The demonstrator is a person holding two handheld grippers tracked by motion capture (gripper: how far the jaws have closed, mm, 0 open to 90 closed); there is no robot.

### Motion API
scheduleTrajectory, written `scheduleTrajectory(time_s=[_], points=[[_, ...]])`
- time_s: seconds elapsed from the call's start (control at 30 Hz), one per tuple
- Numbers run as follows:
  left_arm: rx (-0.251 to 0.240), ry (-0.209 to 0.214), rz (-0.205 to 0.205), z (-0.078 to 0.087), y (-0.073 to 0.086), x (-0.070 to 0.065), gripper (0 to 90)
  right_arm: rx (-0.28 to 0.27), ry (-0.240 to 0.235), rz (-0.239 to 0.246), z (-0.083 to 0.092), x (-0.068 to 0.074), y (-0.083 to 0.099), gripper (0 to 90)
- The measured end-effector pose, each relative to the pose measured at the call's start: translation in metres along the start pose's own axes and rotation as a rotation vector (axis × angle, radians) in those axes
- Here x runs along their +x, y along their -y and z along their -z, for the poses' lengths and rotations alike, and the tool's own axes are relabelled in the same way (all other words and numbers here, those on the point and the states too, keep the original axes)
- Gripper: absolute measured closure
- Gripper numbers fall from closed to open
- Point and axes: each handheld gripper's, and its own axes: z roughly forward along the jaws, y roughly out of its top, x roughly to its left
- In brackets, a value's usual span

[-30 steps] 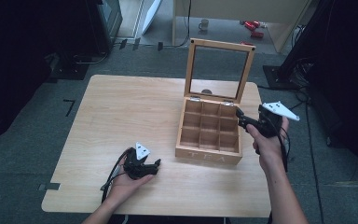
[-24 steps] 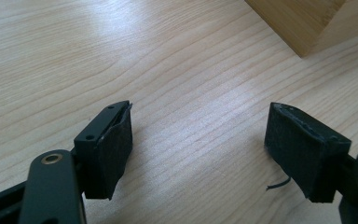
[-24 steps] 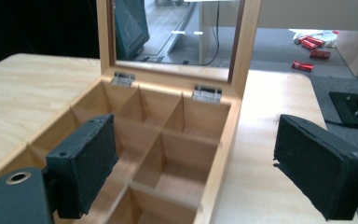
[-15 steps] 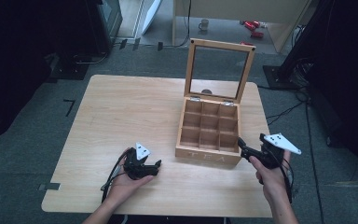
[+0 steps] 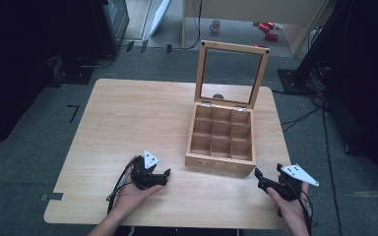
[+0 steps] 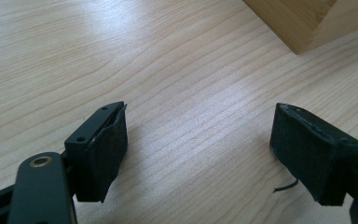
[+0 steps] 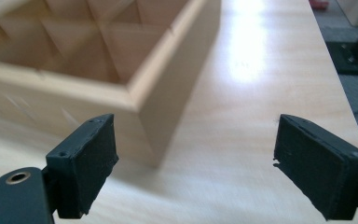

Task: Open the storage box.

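tea box [image 5: 221, 139] between left hand-held gripper [image 5: 163, 175], right hand-held gripper [image 5: 261, 179]

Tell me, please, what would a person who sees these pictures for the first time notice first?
Most striking is the wooden tea box on the right half of the table, its glass-paned lid standing upright and its nine compartments empty. Near the table's front edge, a hand holds each tool: the left gripper left of the box and the right gripper at its front right corner, both with jaws open and holding nothing.
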Motion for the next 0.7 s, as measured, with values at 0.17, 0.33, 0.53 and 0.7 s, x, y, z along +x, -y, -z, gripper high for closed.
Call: scheduleTrajectory(time_s=[0.17,0.33,0.53,0.7], points=[[0.002,0.006,0.003,0.001,0.0,0.001,19.7,0.058,0.064,0.047,-0.008,-0.006,0.018,12.8],[-0.003,0.013,0.011,0.001,0.0,0.002,19.7,0.121,0.084,0.031,-0.017,-0.01,0.025,12.7],[-0.002,0.013,0.009,0.001,0.0,0.002,19.6,0.176,0.119,0.065,-0.024,-0.008,0.032,12.6],[-0.001,0.013,0.008,0.001,0.0,0.002,19.5,0.184,0.098,0.062,-0.025,-0.008,0.032,12.6]])
